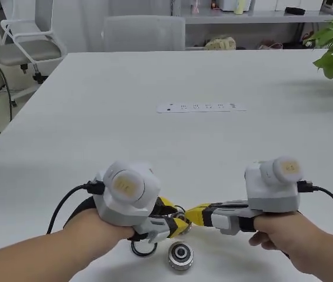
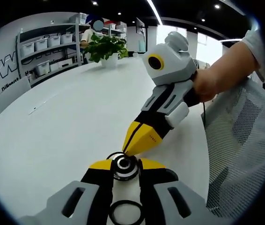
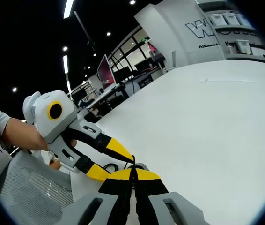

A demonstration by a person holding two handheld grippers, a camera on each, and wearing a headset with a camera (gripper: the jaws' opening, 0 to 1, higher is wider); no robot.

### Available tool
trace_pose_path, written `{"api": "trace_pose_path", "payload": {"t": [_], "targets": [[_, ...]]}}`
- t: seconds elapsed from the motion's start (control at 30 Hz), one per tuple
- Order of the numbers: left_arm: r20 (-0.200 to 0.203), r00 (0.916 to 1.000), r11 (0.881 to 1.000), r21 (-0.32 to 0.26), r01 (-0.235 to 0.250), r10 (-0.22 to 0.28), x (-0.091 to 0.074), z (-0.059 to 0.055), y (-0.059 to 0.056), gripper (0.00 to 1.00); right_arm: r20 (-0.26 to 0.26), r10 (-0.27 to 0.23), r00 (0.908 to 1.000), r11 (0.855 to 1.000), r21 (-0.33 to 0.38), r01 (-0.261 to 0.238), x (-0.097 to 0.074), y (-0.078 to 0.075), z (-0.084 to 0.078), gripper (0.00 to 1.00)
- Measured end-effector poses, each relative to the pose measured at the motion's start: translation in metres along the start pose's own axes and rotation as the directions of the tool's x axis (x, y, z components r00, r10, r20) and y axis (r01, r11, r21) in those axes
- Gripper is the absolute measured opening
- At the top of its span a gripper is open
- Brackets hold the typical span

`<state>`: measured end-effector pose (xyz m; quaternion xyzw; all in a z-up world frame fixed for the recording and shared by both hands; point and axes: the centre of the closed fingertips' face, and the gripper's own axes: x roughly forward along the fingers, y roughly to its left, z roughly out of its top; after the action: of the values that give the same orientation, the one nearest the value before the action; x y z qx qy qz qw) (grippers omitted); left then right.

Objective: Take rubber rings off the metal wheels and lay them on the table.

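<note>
Head view: left tongs and right tongs meet just above the tabletop. Left gripper view: left tongs clamp the wheel; right tongs, closed, pinch its ring. Right gripper view: that thin bite could slip, and the ring would snap back.

Low in the head view, we are seeing the left tongs and right tongs meeting tip to tip over the surface, a gripped wheel between the left pair. Below them a loose wheel is lying, a ring left of it, a power strip beyond.
</note>
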<state>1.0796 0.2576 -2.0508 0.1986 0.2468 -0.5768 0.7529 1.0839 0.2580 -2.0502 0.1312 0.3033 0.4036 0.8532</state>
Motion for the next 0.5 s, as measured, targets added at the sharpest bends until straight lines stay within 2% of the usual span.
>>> {"api": "trace_pose_path", "payload": {"t": [0.23, 0.5], "targets": [[0.02, 0.9998, 1.0, -0.009, 0.002, -0.002, -0.008, 0.005, -0.002, 0.22, 0.011, 0.005, 0.9999, 1.0, 0.008, -0.005, -0.002, 0.001, 0.003, 0.0], [0.041, 0.9991, 1.0, -0.003, -0.003, 0.003, -0.024, 0.008, -0.003, 0.26, 0.028, 0.027, 0.9992, 1.0, 0.011, -0.028, -0.004, 0.01, 0.01, 0.0]]}}
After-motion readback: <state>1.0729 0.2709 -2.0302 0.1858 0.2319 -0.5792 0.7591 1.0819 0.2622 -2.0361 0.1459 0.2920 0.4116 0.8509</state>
